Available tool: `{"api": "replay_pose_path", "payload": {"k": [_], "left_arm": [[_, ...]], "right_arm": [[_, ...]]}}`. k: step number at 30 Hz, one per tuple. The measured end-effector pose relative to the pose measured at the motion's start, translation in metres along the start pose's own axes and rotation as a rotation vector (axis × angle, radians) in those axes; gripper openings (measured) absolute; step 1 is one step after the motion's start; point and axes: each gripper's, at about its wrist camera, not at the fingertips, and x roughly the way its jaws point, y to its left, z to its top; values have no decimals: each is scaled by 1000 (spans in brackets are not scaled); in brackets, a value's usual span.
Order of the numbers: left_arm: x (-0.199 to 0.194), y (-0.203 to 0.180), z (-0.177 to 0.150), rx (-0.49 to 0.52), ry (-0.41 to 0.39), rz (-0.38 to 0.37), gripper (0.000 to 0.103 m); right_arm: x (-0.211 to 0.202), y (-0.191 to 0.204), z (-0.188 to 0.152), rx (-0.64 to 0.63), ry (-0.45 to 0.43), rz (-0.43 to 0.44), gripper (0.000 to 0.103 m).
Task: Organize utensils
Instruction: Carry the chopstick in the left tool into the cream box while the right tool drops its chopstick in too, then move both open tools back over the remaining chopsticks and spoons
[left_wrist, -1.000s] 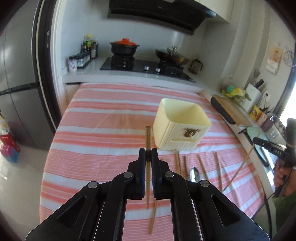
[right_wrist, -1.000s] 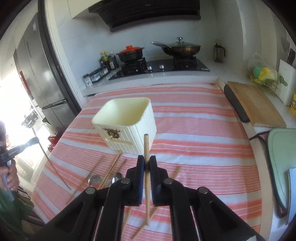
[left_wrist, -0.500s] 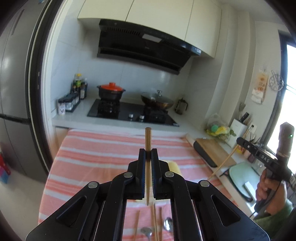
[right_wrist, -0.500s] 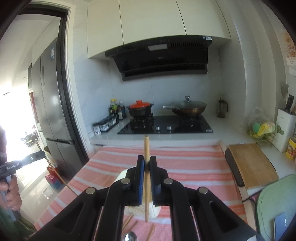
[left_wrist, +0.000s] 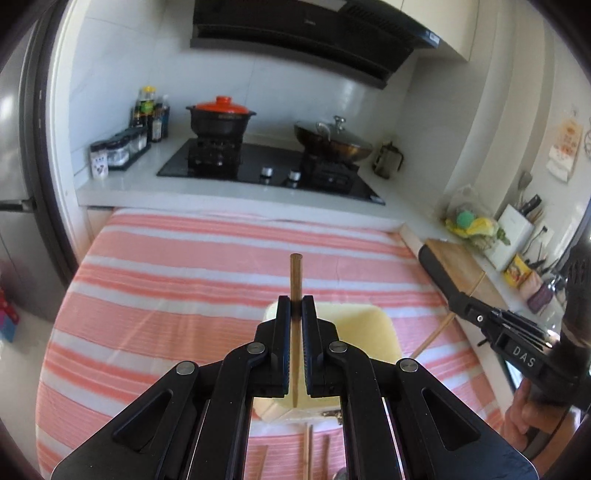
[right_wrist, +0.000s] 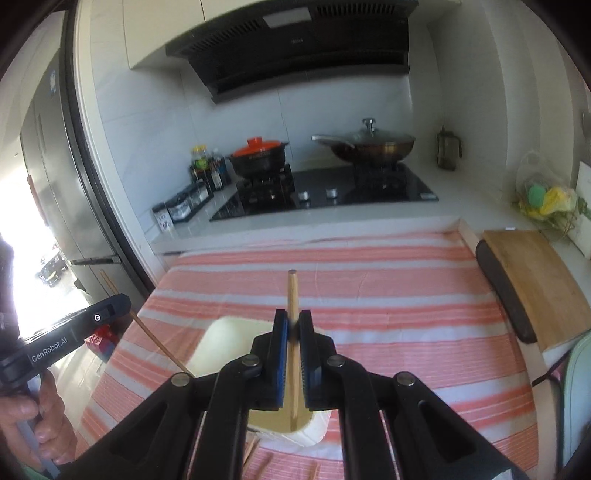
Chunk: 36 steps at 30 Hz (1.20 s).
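My left gripper (left_wrist: 296, 304) is shut on a wooden chopstick (left_wrist: 295, 280) that stands upright between the jaws, above the cream square utensil holder (left_wrist: 373, 325). My right gripper (right_wrist: 292, 320) is shut on a second chopstick (right_wrist: 292, 295), also upright, its lower end over the holder's opening (right_wrist: 229, 339). The right gripper also shows in the left wrist view (left_wrist: 491, 325), the left one in the right wrist view (right_wrist: 74, 332). Loose chopsticks (left_wrist: 307, 454) lie on the striped cloth in front of the holder.
A pink and white striped cloth (left_wrist: 184, 280) covers the table. Behind it are the hob with a red-lidded pot (left_wrist: 221, 120) and a wok (left_wrist: 332, 142). A wooden cutting board (right_wrist: 532, 280) lies at the right. A spoon tip (left_wrist: 341, 474) shows at the bottom edge.
Both grippers tipped up and then back down, and now hang over the cream holder with their chopsticks held; the holder sits directly beneath the jaws instead of ahead of them.
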Motion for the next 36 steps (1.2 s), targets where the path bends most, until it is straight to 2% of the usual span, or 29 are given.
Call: {"api": "replay_pose_path", "payload": {"k": [4, 5, 6, 7, 8, 9, 10, 12, 14, 15, 17, 19, 22, 25, 28, 32, 36], "left_arm": [[10, -1, -16, 4, 36, 41, 7], [8, 0, -19, -2, 34, 44, 18], [5, 2, -23, -7, 31, 44, 38], [-1, 3, -26, -12, 22, 45, 49], [-10, 6, -31, -15, 1, 44, 64], [-20, 9, -37, -12, -23, 43, 71], [-29, 12, -44, -2, -42, 45, 73], [-52, 17, -62, 15, -68, 55, 88], [-79, 23, -87, 29, -108, 81, 97], [-92, 27, -100, 32, -130, 101, 100], [-114, 37, -130, 37, -164, 148, 100], [-126, 50, -160, 44, -151, 188, 101], [-126, 75, -200, 54, -64, 273, 101], [-114, 107, -235, 16, 31, 356, 101], [-96, 133, -260, -47, 99, 363, 100], [-69, 146, -276, -77, 175, 367, 100], [-53, 136, -278, -28, 233, 337, 101]], "right_arm": [[19, 2, -16, -14, 80, 16, 8], [21, 3, -19, -15, 95, 21, 9], [21, 5, -22, -20, 104, 15, 9], [18, 7, -26, -28, 103, 12, 19], [13, 8, -30, -36, 94, 13, 28], [3, 9, -35, -41, 76, 15, 43], [-6, 11, -41, -47, 58, 16, 52], [-27, 13, -55, -71, 35, 20, 52], [-51, 13, -73, -99, 23, 8, 55], [-65, 12, -85, -115, 11, -6, 59], [-89, 9, -111, -146, -17, -33, 64], [-109, 4, -141, -176, -37, -67, 65], [-130, -11, -194, -182, -41, -124, 67], [-136, -35, -240, -145, -6, -198, 67], [-136, -56, -270, -123, 25, -284, 67], [-129, -78, -282, -59, 62, -295, 67], [-118, -89, -287, -39, 95, -291, 67]]}}
